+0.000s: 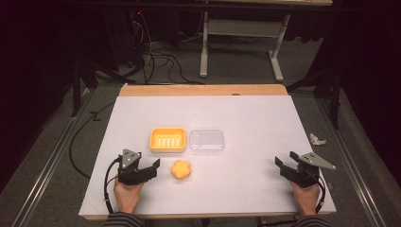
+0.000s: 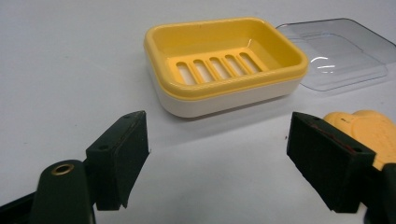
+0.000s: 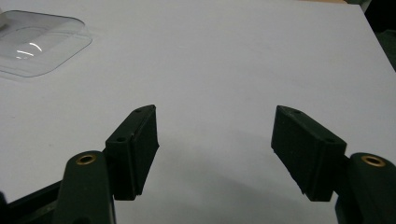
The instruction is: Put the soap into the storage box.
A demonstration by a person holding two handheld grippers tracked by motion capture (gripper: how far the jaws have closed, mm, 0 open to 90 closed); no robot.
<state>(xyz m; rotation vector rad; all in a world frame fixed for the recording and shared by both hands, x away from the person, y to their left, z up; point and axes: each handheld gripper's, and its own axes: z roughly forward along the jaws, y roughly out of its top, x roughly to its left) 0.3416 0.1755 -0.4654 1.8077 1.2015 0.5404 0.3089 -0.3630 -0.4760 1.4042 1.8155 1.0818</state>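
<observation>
High view: your left tool (image 1: 152, 166) rests on the white surface (image 1: 246, 118), jaws apart and empty, just left of the soap (image 1: 181, 170). Dish (image 1: 168, 139) and lid (image 1: 206, 141) sit beyond. Your right tool (image 1: 283, 165), near right, gapes wide, empty.

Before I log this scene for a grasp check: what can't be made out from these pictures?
- Soap: left gripper view, its near side is hidden by the left gripper's jaw and it runs off the right edge.
- Lid: right gripper view, cut off by the left edge.
- White scrap on the floor: high view, too small to identify.
</observation>
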